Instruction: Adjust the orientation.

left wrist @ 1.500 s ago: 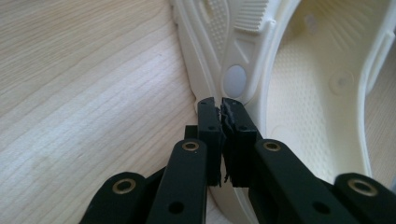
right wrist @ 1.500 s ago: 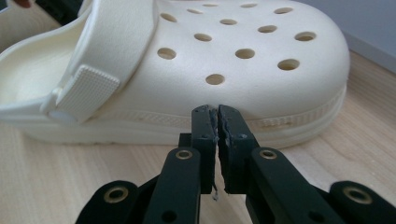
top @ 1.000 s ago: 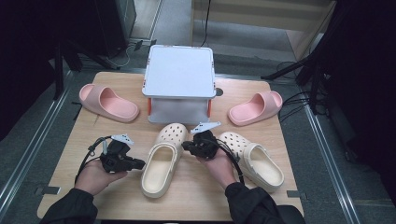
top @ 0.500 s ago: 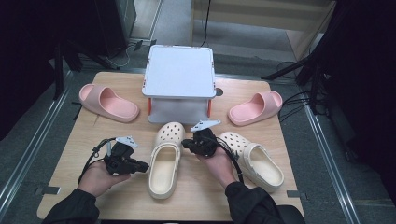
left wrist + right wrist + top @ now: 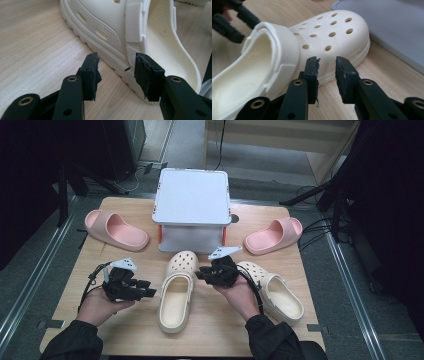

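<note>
Clogs and slides shared the wooden desk (image 5: 125, 330) in the high view. The left gripper (image 5: 145, 292) sat just beside the heel side of the near cream clog (image 5: 175, 300), while the right gripper (image 5: 202, 274) flanked its toe side. Compared with a second earlier, that clog had swung so that it lay straighter, toe toward the white box (image 5: 192, 200), and the left gripper had dropped back slightly from its side. My reading is that the shoe was being squared up beside the second cream clog (image 5: 272, 290), and that the nudge was about finished. Two pink slides (image 5: 117, 230) (image 5: 272, 236) lay well apart at the far corners.

Seen from the left gripper view, the jaws stood moderately open and empty. The clog's ribbed sole edge (image 5: 110, 57) ran diagonally ahead of them; the right-hand jaw tip looked to be at or nearly against the sole, near the strap hinge, though contact was hard to confirm. The left-hand jaw hung over bare desk.

From the right gripper view, the jaws were parted by a narrow gap with nothing between them. The perforated toe (image 5: 332, 35) of the clog lay just beyond their tips, near but apparently not gripped, with the grey box wall (image 5: 392, 30) off to the right of the jaws.
</note>
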### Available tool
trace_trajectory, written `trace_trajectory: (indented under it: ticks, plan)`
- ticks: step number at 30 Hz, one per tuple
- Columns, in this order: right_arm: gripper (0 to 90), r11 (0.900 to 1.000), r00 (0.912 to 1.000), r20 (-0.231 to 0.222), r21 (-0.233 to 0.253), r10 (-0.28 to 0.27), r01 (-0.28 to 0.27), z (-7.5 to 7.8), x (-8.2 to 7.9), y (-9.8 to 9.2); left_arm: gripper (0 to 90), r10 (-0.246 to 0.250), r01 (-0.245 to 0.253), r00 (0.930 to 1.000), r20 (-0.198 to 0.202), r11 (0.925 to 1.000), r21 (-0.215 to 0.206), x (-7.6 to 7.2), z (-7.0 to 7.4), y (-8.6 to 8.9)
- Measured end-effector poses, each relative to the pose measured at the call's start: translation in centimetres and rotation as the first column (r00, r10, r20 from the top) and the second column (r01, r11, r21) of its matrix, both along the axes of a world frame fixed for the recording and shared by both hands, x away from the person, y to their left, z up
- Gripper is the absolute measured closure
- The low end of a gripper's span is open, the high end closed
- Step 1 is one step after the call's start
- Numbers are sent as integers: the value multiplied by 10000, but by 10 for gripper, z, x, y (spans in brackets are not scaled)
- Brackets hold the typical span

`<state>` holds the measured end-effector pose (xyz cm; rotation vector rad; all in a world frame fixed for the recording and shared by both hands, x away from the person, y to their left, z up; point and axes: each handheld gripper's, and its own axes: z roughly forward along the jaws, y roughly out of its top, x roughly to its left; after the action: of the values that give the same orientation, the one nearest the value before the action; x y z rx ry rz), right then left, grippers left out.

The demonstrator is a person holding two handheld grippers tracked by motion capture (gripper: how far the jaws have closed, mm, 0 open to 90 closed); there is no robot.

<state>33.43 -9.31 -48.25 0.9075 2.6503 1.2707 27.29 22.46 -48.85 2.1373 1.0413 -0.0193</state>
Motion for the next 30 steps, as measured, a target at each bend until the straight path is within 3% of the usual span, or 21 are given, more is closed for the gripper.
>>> trace_trajectory:
  ticks: [6,15,22,26,30]
  plan:
    - [662,9995,9994,-297,289,151,-142,10,-3,-9,493,70,-71,10000,-69,9999,-94,8,0,2]
    - [629,9997,9997,107,158,204,-205,33,-23,-38,432,137,-139,9997,-218,9999,-74,20,2,1]
    - [618,9999,10000,32,-121,-42,42,41,-40,-73,406,20,-20,9999,-107,10000,-13,26,6,-5]
    - [620,9998,9998,-68,-112,-159,158,42,-47,-88,405,17,-17,10000,-77,10000,-51,29,7,-6]
    - [626,9994,9992,-196,-43,-347,346,39,-56,-115,405,30,-31,10000,-31,9999,-128,31,8,-6]
